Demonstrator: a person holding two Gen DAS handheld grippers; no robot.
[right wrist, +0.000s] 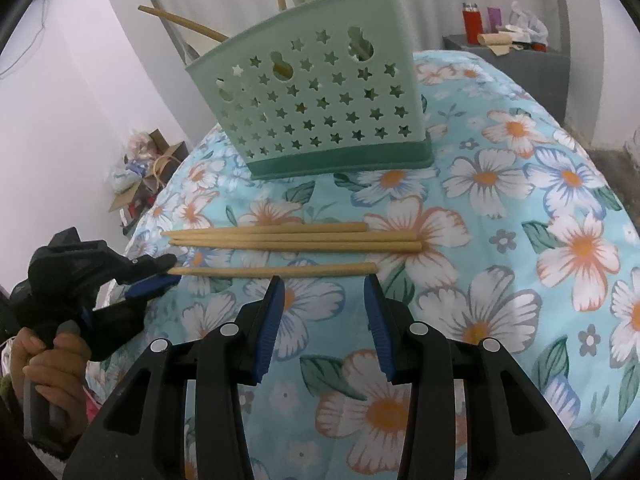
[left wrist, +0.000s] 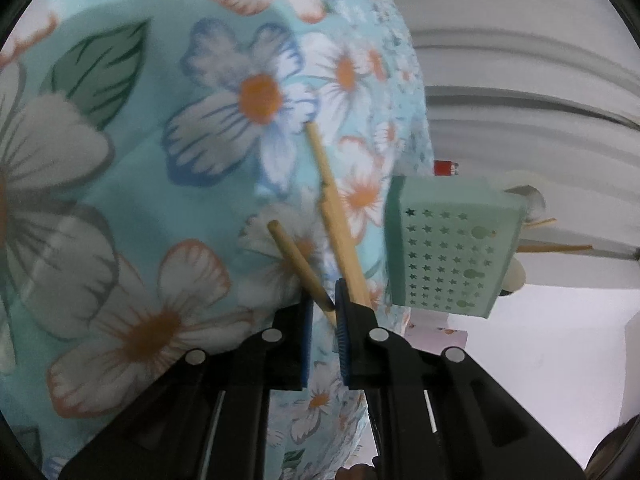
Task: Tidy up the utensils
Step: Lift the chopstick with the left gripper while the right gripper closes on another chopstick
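Several wooden chopsticks lie side by side on the floral cloth (right wrist: 500, 300). The nearest chopstick (right wrist: 276, 270) lies apart from the other three (right wrist: 296, 236). My left gripper (right wrist: 168, 270) comes in from the left and is shut on that chopstick's thin end. In the left wrist view this chopstick (left wrist: 298, 262) runs between the blue pads of the left gripper (left wrist: 325, 300), and the other chopsticks (left wrist: 334, 208) lie just beyond. My right gripper (right wrist: 325, 300) is open just in front of the near chopstick and holds nothing. A green star-punched utensil holder (right wrist: 320, 112) stands behind with utensils in it.
A hand (right wrist: 48, 360) grips the left tool at the lower left. Boxes and bags (right wrist: 148, 168) sit on the floor to the left of the cloth. A grey stand with bottles (right wrist: 500, 40) is at the back right. The holder (left wrist: 448, 248) appears right of the left gripper.
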